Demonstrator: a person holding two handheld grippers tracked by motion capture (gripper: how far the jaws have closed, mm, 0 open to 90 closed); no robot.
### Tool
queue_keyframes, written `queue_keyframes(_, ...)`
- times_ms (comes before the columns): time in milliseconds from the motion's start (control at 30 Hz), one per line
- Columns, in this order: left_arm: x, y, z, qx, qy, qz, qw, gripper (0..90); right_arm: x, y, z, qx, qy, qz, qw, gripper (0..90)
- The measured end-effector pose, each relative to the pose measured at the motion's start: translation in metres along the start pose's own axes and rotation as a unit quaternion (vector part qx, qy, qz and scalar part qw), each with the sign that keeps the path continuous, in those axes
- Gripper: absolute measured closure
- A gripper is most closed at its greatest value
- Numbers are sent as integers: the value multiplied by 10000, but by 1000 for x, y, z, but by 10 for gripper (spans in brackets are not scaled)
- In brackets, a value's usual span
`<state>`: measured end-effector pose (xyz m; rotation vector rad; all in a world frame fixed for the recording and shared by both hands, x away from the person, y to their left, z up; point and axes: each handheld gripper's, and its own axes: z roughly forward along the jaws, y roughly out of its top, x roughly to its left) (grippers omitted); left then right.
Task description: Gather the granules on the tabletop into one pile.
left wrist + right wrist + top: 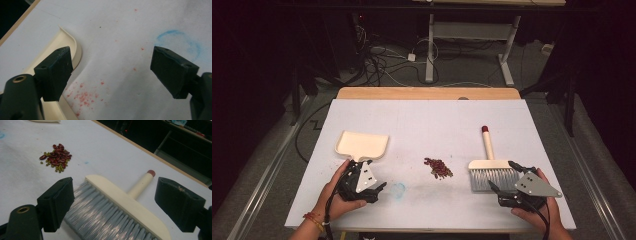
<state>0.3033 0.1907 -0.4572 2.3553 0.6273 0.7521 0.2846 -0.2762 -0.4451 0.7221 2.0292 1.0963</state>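
Dustpan [65,43] mostly cut off by left jaw and frame edge; brush [117,205] bristles run off bottom; beans [438,168] too small to sort.

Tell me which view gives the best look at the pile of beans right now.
The right gripper view: the pile of beans lies close and sharp there, so red beans and small green ones can be told apart, left of the brush. The high view shows the pile as a small dark patch mid-table. The left gripper view has red specks on the table.
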Motion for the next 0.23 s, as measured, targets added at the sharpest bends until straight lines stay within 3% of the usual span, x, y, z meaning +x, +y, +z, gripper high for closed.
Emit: queue_keyframes(233, 0, 2, 2, 9, -18, 5, 10000, 172, -4, 0, -1, -12, -80, 19, 10000, 164)
